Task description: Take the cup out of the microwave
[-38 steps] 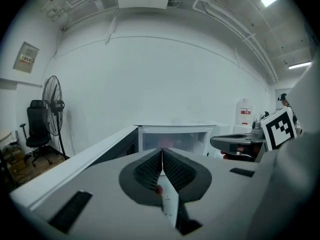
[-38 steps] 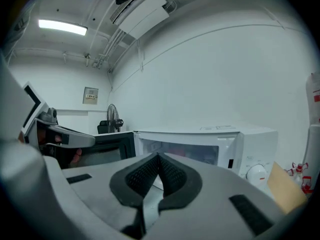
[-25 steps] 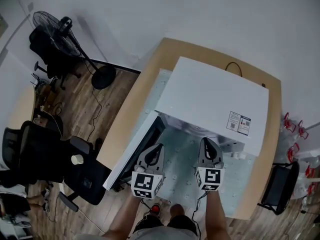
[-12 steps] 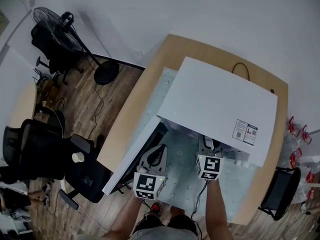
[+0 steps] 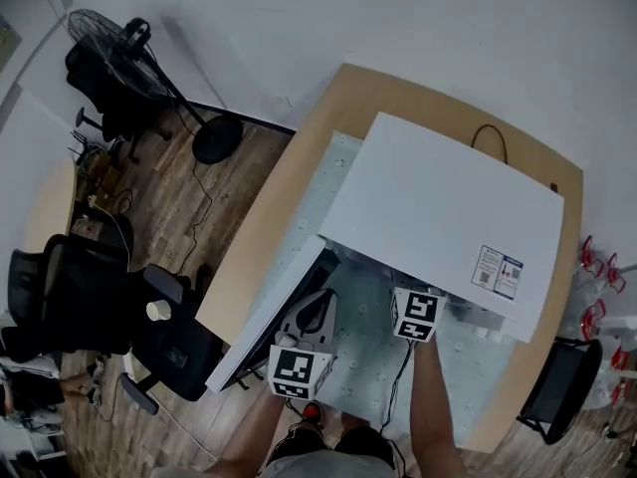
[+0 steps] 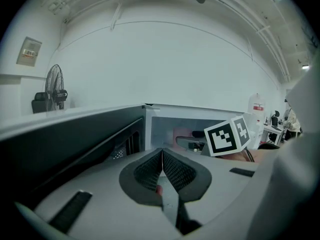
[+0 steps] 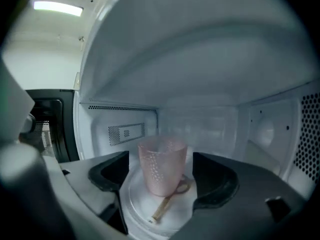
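Observation:
A white microwave [image 5: 438,207] stands on the table with its door [image 5: 274,312] swung open to the left. Inside, a pink dimpled cup [image 7: 161,164] stands upright on the glass turntable [image 7: 137,196]. My right gripper [image 7: 160,176] reaches into the cavity and its jaws are opening. The cup stands in the gap between them and touches neither pad. In the head view only its marker cube [image 5: 416,314] shows under the microwave's top. My left gripper [image 5: 317,305] hangs outside by the door, shut and empty [image 6: 162,156].
A tan looped stick [image 7: 162,208] lies on the turntable against the cup's base. The microwave's walls close in on both sides of my right gripper. A pale mat [image 5: 368,361] covers the wooden table [image 5: 259,237]. An office chair [image 5: 80,297] and a fan [image 5: 119,43] stand at the left.
My right gripper has gone forward into the microwave, so its jaws are now hidden under the top in the head view. The left gripper has hardly moved.

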